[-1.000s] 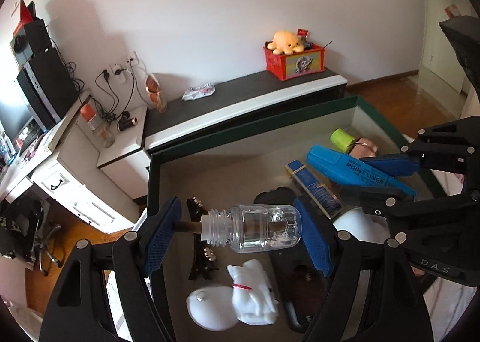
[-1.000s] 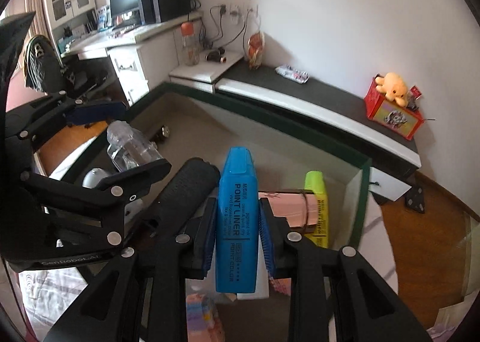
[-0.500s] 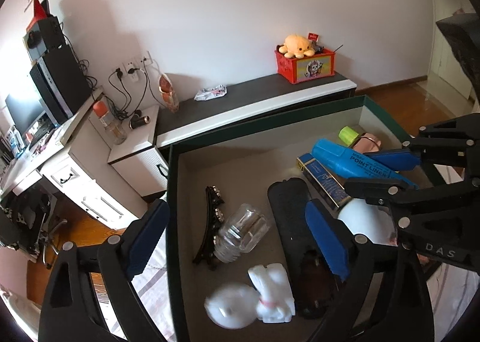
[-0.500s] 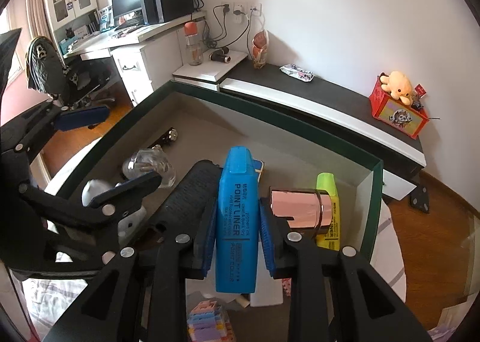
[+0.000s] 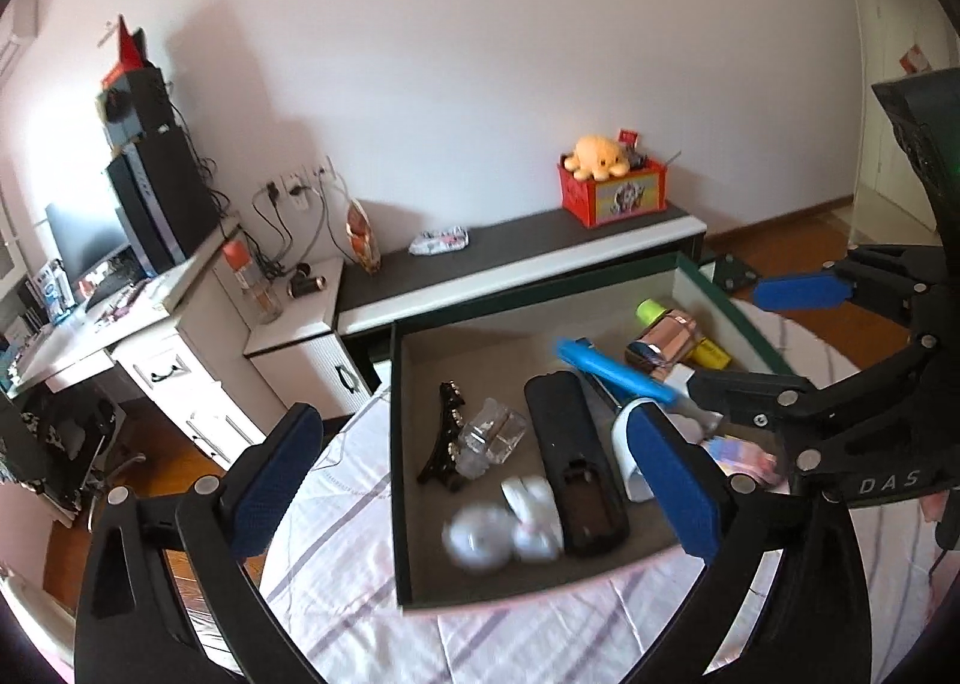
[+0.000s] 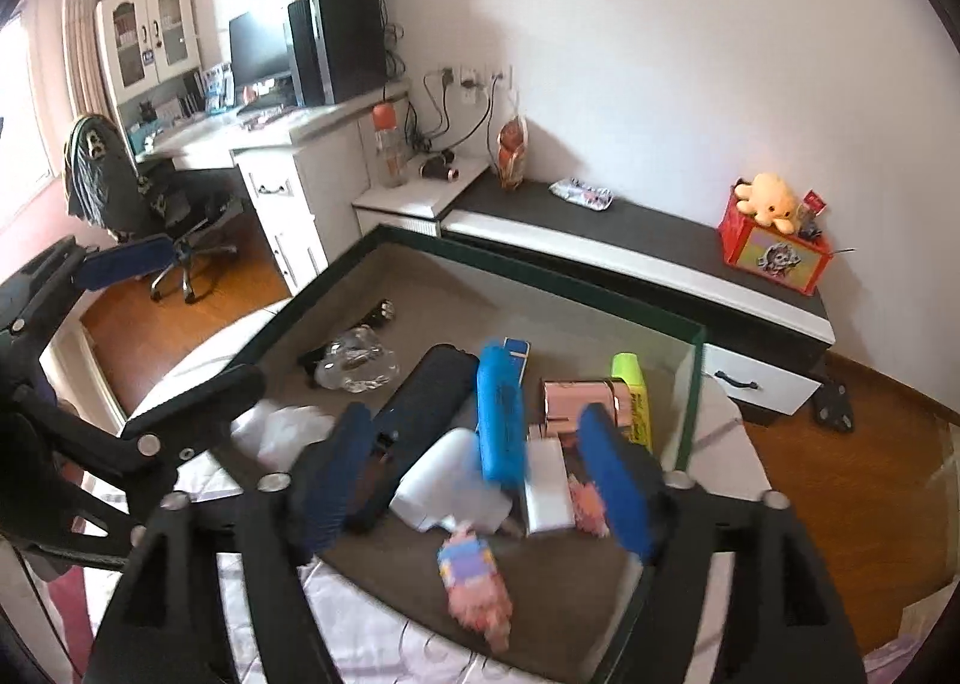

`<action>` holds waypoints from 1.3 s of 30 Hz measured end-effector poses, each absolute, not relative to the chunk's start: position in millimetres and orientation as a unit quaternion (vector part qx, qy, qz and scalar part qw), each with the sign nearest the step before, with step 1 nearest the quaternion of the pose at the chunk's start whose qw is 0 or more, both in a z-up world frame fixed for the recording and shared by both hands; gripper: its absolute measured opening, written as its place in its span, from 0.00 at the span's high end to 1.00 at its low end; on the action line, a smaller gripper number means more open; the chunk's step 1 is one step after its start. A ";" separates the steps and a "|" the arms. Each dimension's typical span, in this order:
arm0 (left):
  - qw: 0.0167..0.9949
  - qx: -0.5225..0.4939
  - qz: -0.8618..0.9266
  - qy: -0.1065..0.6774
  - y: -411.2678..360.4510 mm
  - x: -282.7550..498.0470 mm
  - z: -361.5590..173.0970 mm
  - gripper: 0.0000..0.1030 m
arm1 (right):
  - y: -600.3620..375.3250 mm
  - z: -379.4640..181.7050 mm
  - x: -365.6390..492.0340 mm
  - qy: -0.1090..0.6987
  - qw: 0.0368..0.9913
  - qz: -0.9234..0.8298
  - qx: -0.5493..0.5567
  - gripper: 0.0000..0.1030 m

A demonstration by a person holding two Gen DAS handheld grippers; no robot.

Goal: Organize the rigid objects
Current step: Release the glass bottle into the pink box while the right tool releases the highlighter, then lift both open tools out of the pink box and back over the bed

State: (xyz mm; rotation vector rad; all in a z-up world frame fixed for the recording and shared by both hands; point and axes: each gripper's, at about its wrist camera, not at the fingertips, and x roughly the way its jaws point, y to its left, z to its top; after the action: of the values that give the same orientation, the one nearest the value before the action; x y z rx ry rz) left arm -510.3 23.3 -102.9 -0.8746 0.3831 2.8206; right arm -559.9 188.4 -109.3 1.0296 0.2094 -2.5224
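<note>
A green-rimmed box (image 5: 393, 444) (image 6: 690, 402) sits on the bed. My left gripper (image 5: 468, 426) hangs above its near left part, its jaws opening wide with nothing between the pads. Below it a clear glass bottle (image 5: 492, 435) (image 6: 357, 363) lies on the box floor beside a black tower figure (image 5: 447, 432). My right gripper (image 6: 477, 414) is over the box's right part, its jaws opening. The blue highlighter (image 6: 501, 414) (image 5: 612, 375) shows between the pads, free of both, lying over other items.
The box also holds a black case (image 5: 570, 456), a white rabbit toy (image 5: 528, 510), a yellow highlighter (image 6: 633, 396) and a pink-gold box (image 6: 579, 399). Behind stands a low cabinet (image 5: 540, 258) with a red bin (image 5: 612, 192). A desk (image 6: 270, 132) and chair (image 6: 120, 186) are at the left.
The left gripper let go of the glass bottle, which now lies in the box, then opened wide and drew up and back. The right gripper released the blue highlighter and rose.
</note>
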 end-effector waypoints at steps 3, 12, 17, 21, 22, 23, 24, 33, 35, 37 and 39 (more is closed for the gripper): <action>0.083 -0.270 0.952 0.122 20.3 -476.9 -90.1 0.00 | 194.1 -94.5 -527.2 0.076 0.195 -0.914 0.347 0.22; 0.073 -0.227 0.965 0.111 15.7 -388.0 -69.4 0.00 | 222.9 -71.8 -431.4 0.065 0.163 -0.940 0.294 0.12; 0.070 -0.219 0.968 0.102 18.3 -338.8 -76.5 0.00 | 235.7 -69.9 -368.4 0.055 0.140 -0.956 0.252 0.00; 0.076 -0.230 0.966 0.089 25.9 -314.3 -88.9 0.00 | 245.1 -82.1 -335.5 0.047 0.122 -0.960 0.249 0.00; 0.085 -0.239 0.964 0.085 29.7 -309.7 -94.7 0.00 | 246.9 -85.7 -330.4 0.046 0.119 -0.960 0.250 0.00; 0.088 -0.244 0.962 0.084 32.2 -309.3 -98.2 0.00 | 250.2 -90.5 -326.5 0.043 0.116 -0.959 0.255 0.00; 0.093 -0.252 0.960 0.083 35.9 -308.3 -103.2 0.00 | 254.5 -95.7 -323.4 0.038 0.112 -0.959 0.258 0.00; 0.092 -0.333 0.935 0.078 71.5 -336.0 -162.3 0.00 | 301.1 -130.2 -320.4 0.014 0.076 -0.955 0.288 0.00; 0.087 -0.344 0.932 0.080 78.6 -341.3 -173.7 0.00 | 307.5 -137.0 -322.4 0.010 0.074 -0.953 0.293 0.00; 0.091 -0.361 0.925 0.080 87.2 -350.7 -185.9 0.00 | 314.6 -145.4 -325.6 0.003 0.077 -0.951 0.300 0.00; 0.091 -0.373 0.920 0.081 93.1 -357.7 -194.3 0.00 | 318.2 -152.7 -330.5 -0.004 0.079 -0.948 0.307 0.00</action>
State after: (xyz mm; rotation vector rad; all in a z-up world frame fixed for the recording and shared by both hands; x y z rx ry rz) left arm -357.7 93.1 -194.3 -1.1096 0.2419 2.7330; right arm -330.5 318.2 -152.7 0.9198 -0.0106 -2.8389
